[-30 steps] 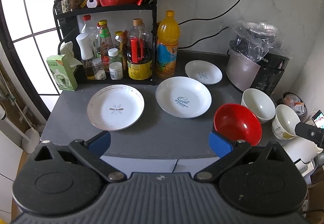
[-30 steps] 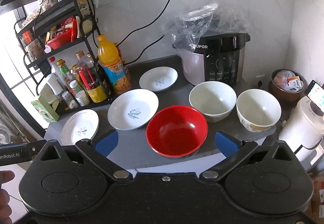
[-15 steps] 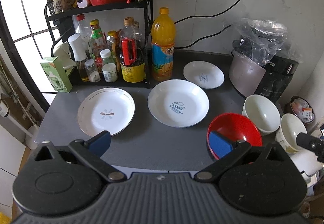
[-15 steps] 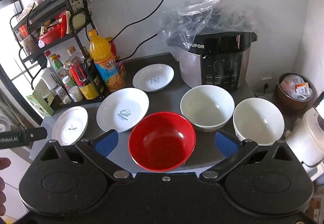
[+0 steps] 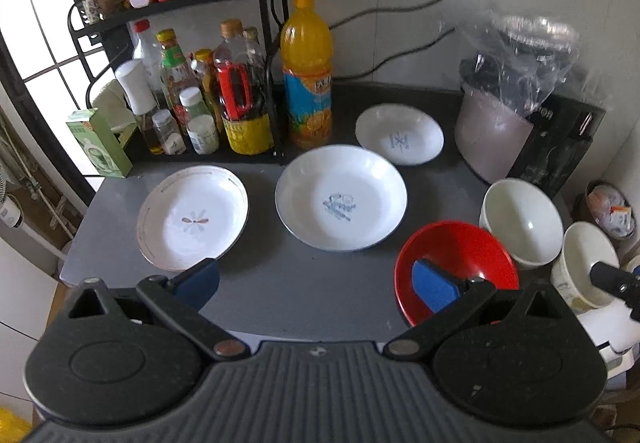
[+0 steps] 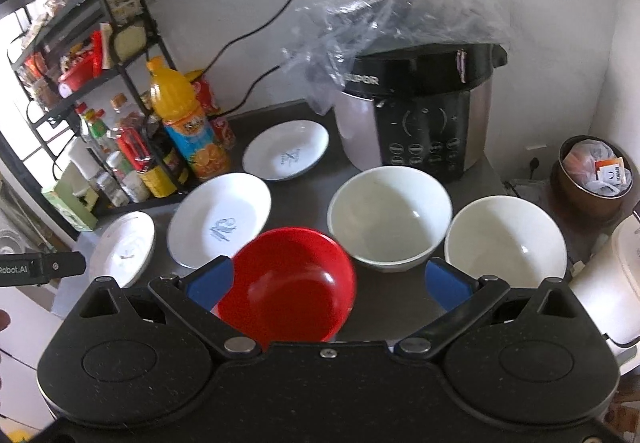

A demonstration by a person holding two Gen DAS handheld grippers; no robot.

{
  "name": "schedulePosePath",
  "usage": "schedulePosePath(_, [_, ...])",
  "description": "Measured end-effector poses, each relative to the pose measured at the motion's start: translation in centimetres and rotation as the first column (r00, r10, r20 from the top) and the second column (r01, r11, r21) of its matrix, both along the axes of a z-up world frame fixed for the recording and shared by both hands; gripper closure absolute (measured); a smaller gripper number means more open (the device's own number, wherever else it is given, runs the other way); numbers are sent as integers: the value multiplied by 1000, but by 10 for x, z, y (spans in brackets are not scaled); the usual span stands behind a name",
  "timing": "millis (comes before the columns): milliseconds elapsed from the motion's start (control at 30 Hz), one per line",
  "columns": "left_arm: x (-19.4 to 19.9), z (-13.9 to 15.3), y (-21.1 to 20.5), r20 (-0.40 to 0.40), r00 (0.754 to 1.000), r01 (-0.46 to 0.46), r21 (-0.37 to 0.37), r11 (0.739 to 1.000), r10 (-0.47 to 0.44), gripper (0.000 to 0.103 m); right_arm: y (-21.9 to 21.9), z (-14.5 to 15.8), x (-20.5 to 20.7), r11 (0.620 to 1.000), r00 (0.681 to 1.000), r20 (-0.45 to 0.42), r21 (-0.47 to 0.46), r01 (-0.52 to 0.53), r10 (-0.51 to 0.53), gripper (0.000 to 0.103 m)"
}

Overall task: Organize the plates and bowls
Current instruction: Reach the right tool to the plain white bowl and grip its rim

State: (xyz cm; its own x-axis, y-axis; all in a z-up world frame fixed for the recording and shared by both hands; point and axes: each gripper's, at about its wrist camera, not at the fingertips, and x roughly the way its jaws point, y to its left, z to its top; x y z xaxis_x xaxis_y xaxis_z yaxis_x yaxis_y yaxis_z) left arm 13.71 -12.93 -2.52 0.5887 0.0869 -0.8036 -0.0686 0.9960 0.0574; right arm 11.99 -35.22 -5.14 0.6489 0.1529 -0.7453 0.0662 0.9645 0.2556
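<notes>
A dark counter (image 5: 312, 283) carries everything. At its back right stands a cooker (image 6: 420, 115) draped in clear plastic, and at its back left a black rack (image 5: 180, 23) of bottles, with an orange juice bottle (image 5: 307, 71) just beside it.

Three white plates lie flat and apart: the big plate (image 5: 341, 197) in the middle, the left plate (image 5: 193, 217) near the counter's left edge, and the small plate (image 5: 399, 134) behind, near the cooker.

Three bowls sit upright along the front right: the red bowl (image 6: 288, 283) at the counter's edge, the middle bowl (image 6: 390, 217) close beside it, and the right bowl (image 6: 505, 239) beside that.

The left gripper (image 5: 318, 283) hangs over the front edge, fingers wide apart, holding nothing. The right gripper (image 6: 328, 281) is likewise spread wide and empty, above the red bowl.
</notes>
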Motion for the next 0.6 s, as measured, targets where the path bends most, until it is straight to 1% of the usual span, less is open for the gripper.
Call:
schedulePosePath(100, [13,-10,-3,-47,999,13,9,1000,-13,1,-6,-7,9,999,999,-26,20,36,-36,0])
schedulePosePath(167, [23,-16,-5,-66,998,26,12,1000,-25,1,-9,-11,15,998,997,-37,27,64,-63,0])
schedulePosePath(267, [43,-22,-8,-75,995,60,7,998,-59,3,-12,-18,24,993,992,-43,29,116,-115,1])
schedulePosePath(367, [65,-25,-16,-62,990,128,4,992,-128,3,-13,-22,29,984,983,-42,9,179,-178,4])
schedulePosePath(467, [85,-29,-26,-60,974,217,9,976,-216,3,-16,-24,30,965,964,-48,-8,262,-262,5])
schedulePosePath(533, [99,-33,-35,-65,962,268,4,964,-267,4,-19,-26,27,955,954,-50,10,297,-296,5])
schedulePosePath(600, [110,-35,-43,-67,948,313,-6,950,-313,4,-19,-31,26,948,946,-54,9,320,-319,6])
